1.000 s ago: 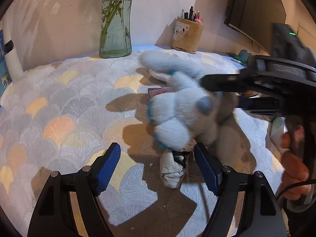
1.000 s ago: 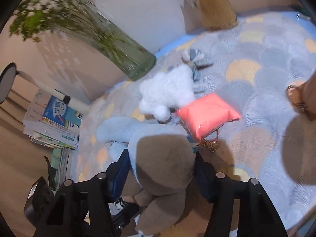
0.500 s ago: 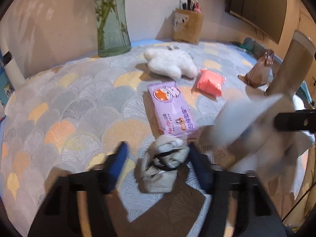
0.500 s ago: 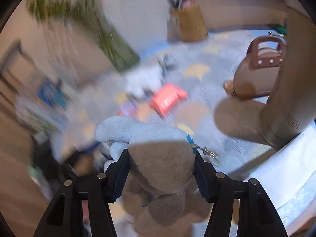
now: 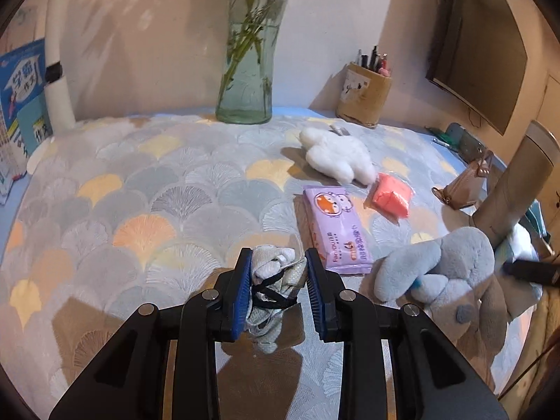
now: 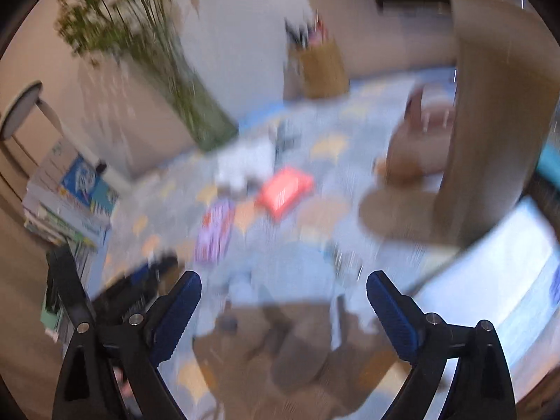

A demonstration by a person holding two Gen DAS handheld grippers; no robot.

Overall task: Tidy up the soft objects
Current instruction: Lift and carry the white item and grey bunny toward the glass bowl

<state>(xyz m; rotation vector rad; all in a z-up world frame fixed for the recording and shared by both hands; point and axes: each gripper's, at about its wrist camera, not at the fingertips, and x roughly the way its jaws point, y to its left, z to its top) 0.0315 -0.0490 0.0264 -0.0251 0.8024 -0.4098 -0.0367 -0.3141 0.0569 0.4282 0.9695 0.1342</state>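
Note:
A rolled grey-white cloth bundle (image 5: 271, 281) with a black band sits between the blue pads of my left gripper (image 5: 277, 262). The jaws are closing and both pads press on it. A blue-grey plush (image 5: 444, 273) lies on the patterned tablecloth (image 5: 147, 210) to the right. In the blurred right wrist view that plush (image 6: 294, 273) lies below my right gripper (image 6: 284, 280), whose jaws are opening wide and do not touch it. A white plush (image 5: 336, 157), a purple wipes pack (image 5: 332, 227) and a pink pack (image 5: 392, 196) lie further back.
A glass vase (image 5: 245, 80) with green stems and a pen holder (image 5: 364, 94) stand at the back edge. A brown bag (image 5: 465, 185) and a tall beige cylinder (image 5: 518, 189) are at the right. Books (image 5: 21, 105) lean at the left.
The left jaws came together onto the cloth bundle. The right gripper carried the blue-grey plush to the right, then spread its jaws, and the plush now lies on the table.

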